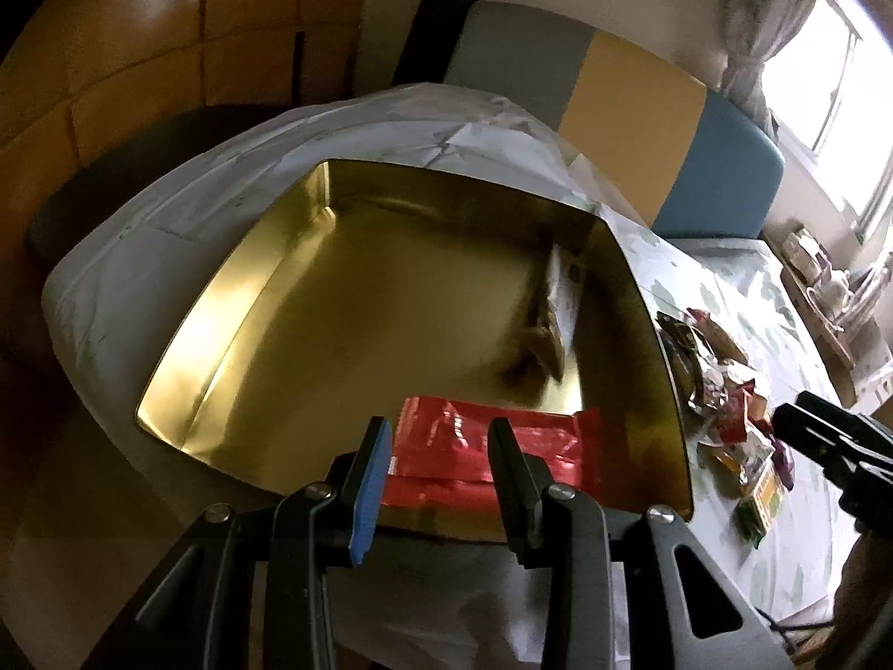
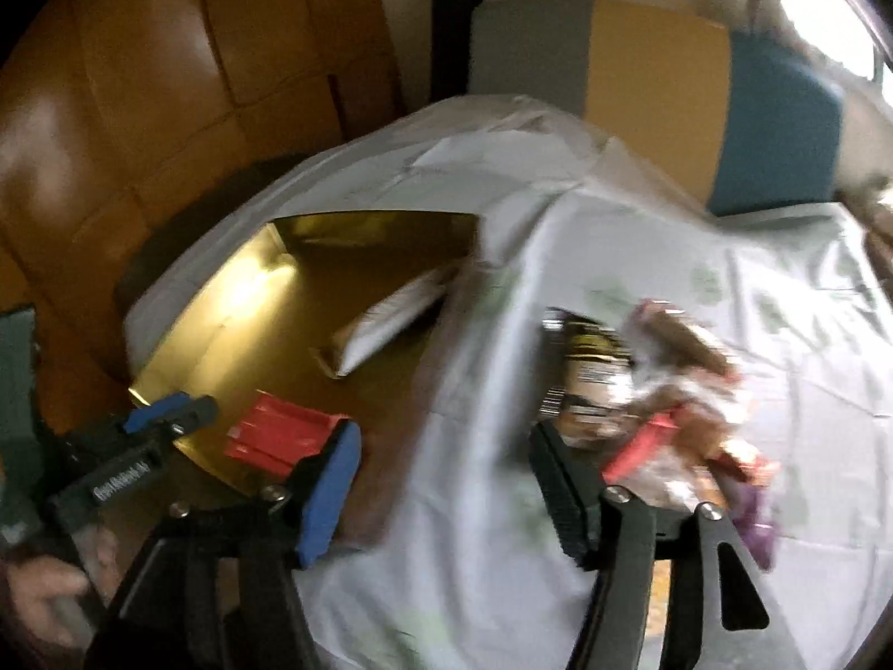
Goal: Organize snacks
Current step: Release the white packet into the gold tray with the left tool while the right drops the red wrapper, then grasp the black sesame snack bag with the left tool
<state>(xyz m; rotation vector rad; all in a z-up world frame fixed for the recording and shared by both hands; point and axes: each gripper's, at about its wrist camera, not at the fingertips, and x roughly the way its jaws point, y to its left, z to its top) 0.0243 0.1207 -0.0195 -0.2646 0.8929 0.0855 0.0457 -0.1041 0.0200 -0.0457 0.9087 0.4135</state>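
Observation:
A gold tin box (image 1: pixel 234 301) lies open on the white tablecloth; it also shows in the right wrist view (image 2: pixel 234 301). A red snack packet (image 1: pixel 446 458) lies in its near corner, seen too in the right wrist view (image 2: pixel 279 435). A pale wrapped snack (image 1: pixel 550 329) lies by the box's right wall, also in the right wrist view (image 2: pixel 385 318). My left gripper (image 1: pixel 438 441) is open just above the red packet, not gripping it. My right gripper (image 2: pixel 441 446) is open and empty over the cloth, left of a pile of loose snacks (image 2: pixel 658 391). The pile shows in the left wrist view (image 1: pixel 725 407).
A colour-block headboard (image 1: pixel 642 128) in grey, yellow and blue stands behind the table. A wooden wall (image 1: pixel 139 56) is at the left. A tray with a teapot (image 1: pixel 831 290) sits at the far right near a window.

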